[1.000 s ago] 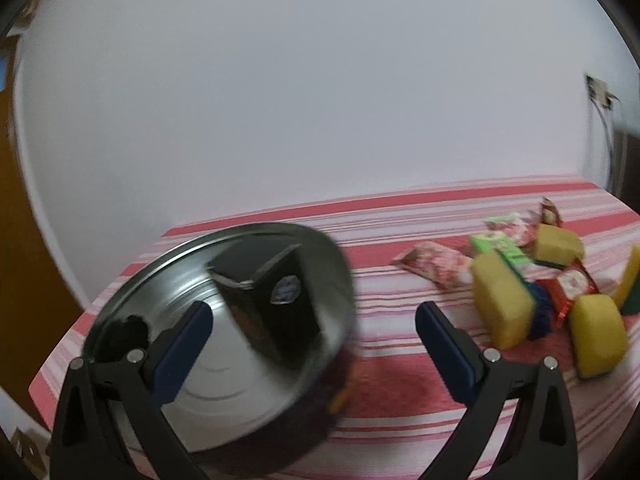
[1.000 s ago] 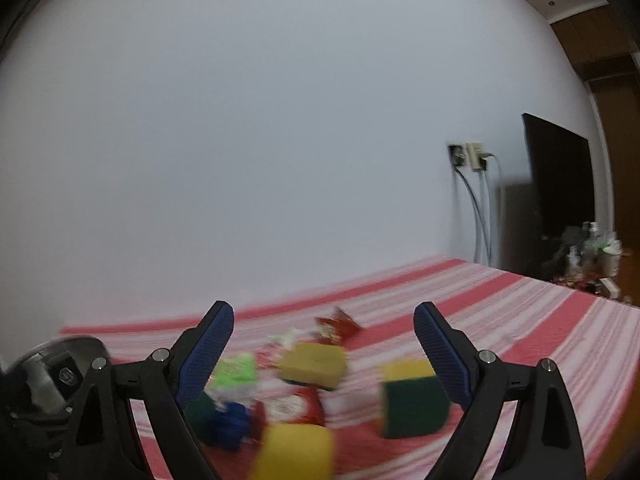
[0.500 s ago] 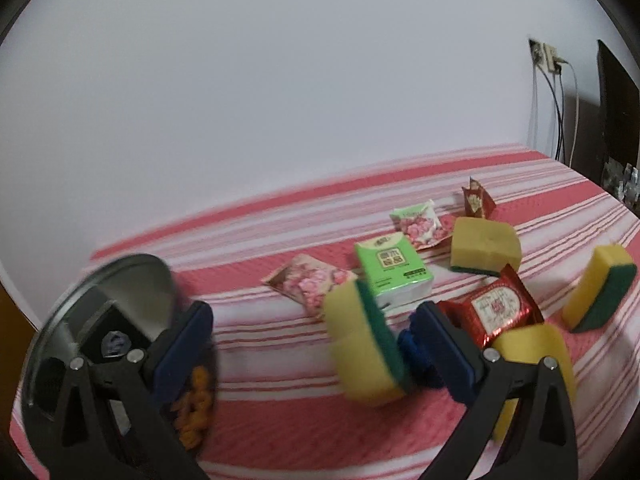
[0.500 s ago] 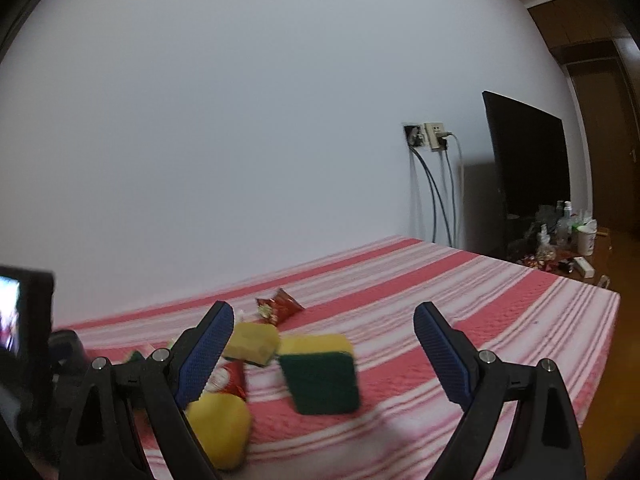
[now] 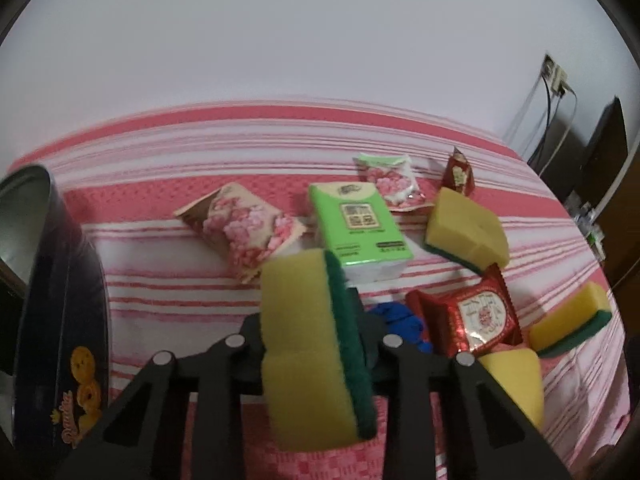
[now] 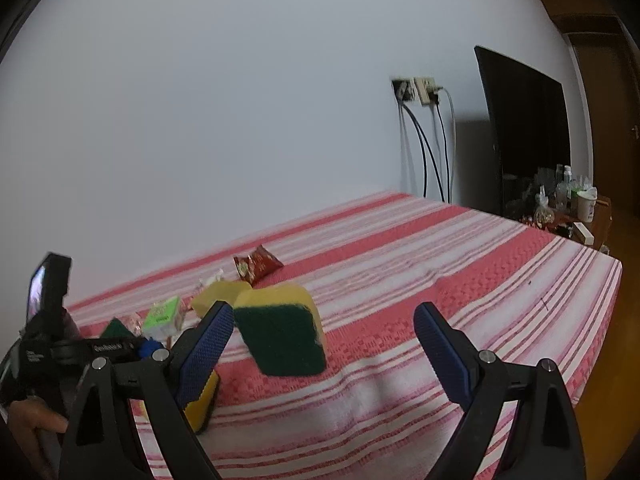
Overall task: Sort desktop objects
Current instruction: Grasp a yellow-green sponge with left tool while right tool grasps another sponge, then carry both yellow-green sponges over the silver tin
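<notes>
My left gripper (image 5: pixel 316 340) is shut on a yellow and green sponge (image 5: pixel 312 344) standing on edge on the red striped cloth. Around it lie a green tissue pack (image 5: pixel 358 220), a pink flowered packet (image 5: pixel 244 228), a red snack packet (image 5: pixel 476 314), a blue item (image 5: pixel 400 320) and other yellow sponges (image 5: pixel 466 228). A round metal tin (image 5: pixel 52 300) stands at the left. My right gripper (image 6: pixel 324 344) is open and empty above the cloth, with a green-faced sponge (image 6: pixel 280 336) lying just beyond its left finger.
A small red packet (image 6: pixel 256 266) lies further back on the cloth. A wall socket with cables (image 6: pixel 420 92) and a dark screen (image 6: pixel 524 132) are at the right. The table's right edge (image 6: pixel 612 300) drops off to a cluttered low shelf (image 6: pixel 568 208).
My left gripper swung right from the tin to the pile and closed on the yellow and green sponge. My right gripper turned right, still open.
</notes>
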Demonstrator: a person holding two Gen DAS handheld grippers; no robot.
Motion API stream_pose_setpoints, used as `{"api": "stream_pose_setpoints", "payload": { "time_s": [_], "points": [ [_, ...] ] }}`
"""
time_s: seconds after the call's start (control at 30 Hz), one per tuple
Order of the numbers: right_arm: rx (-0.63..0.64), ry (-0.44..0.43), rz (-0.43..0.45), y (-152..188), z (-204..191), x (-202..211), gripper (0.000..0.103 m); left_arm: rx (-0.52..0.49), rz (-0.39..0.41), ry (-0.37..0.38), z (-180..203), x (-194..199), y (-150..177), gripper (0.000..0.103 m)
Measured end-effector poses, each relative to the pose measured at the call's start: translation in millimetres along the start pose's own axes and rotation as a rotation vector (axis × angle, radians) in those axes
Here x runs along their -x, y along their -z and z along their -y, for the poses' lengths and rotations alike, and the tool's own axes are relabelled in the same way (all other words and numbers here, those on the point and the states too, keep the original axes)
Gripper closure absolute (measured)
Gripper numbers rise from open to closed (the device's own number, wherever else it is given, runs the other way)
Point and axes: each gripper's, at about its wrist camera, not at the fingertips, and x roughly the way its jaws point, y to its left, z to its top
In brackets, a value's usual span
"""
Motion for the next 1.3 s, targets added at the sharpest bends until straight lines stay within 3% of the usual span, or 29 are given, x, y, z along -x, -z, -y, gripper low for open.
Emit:
{"api": "stream_pose_setpoints", "payload": {
  "time_s": [0.23, 0.43, 0.53, 0.7, 0.73, 0.77, 0.8, 0.83, 0.93, 1.07, 1.3],
  "points": [
    [0.008, -0.037, -0.092, 1, 2, -11, 0.010, -0.055, 0.188, -0.027, 11, 42, 16, 0.075],
    [0.025, -0.123, -0.216, -10, -18, -34, 0.010, -0.088, 0.245, -0.052, 17, 68, 27, 0.075],
    [0.036, -0.096, -0.281, -14, -28, -53, 0.010, -0.088, 0.253, -0.061, 11, 76, 25, 0.075],
    [0.108, 0.026, -0.387, -8, -38, -86, 0.010, -0.084, 0.268, -0.079, 2, 83, 25, 0.075],
    [0.099, 0.033, -0.411, -7, -36, -90, 0.014, -0.077, 0.262, -0.077, -1, 84, 26, 0.075],
    [0.082, 0.024, -0.429, -5, -33, -92, 0.033, -0.072, 0.259, -0.074, -3, 85, 26, 0.075],
    [0.062, 0.012, -0.442, -3, -30, -93, 0.044, -0.067, 0.256, -0.072, -5, 85, 28, 0.075],
    [0.042, -0.013, -0.442, -3, -28, -92, 0.045, -0.066, 0.255, -0.070, -7, 86, 29, 0.075],
    [0.056, 0.027, -0.415, -4, -30, -85, 0.046, -0.064, 0.255, -0.065, -10, 89, 31, 0.075],
    [0.161, 0.099, -0.328, -10, -50, -65, 0.046, -0.067, 0.274, -0.066, -13, 95, 35, 0.075],
    [0.243, 0.068, -0.199, -34, -95, -29, 0.046, -0.043, 0.295, -0.070, -26, 108, 38, 0.075]
  ]
}}
